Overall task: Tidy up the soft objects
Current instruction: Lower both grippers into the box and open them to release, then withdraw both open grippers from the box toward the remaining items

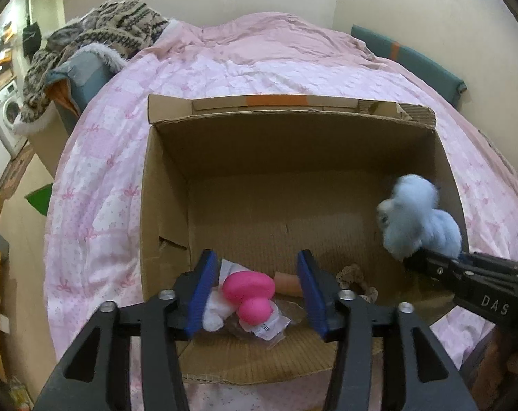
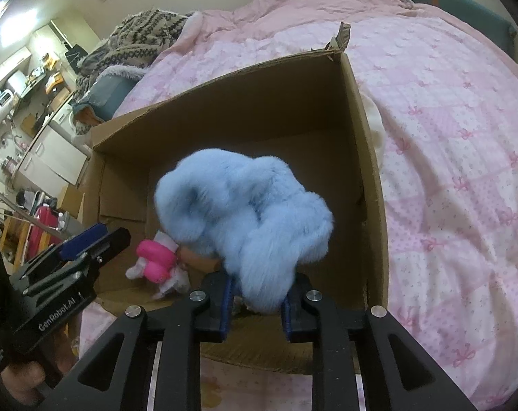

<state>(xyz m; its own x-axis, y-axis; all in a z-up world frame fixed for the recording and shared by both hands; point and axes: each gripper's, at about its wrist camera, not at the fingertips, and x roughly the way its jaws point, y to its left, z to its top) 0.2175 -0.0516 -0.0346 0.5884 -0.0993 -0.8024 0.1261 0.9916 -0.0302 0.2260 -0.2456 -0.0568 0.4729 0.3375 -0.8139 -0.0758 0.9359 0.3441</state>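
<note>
Jaws apart on left gripper (image 1: 257, 287) (over box (image 1: 163, 185)), right gripper (image 2: 257, 303) clamps blue plush (image 2: 245, 212)

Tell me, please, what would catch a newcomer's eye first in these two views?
Most striking is the fluffy light-blue plush toy, clamped between the right gripper fingers and hanging over the right side of the open cardboard box. Next comes the bright pink toy lying on the box floor near its front edge, framed between the open blue pads of the left gripper. The box itself sits on a pink patterned quilt covering the bed.
</note>
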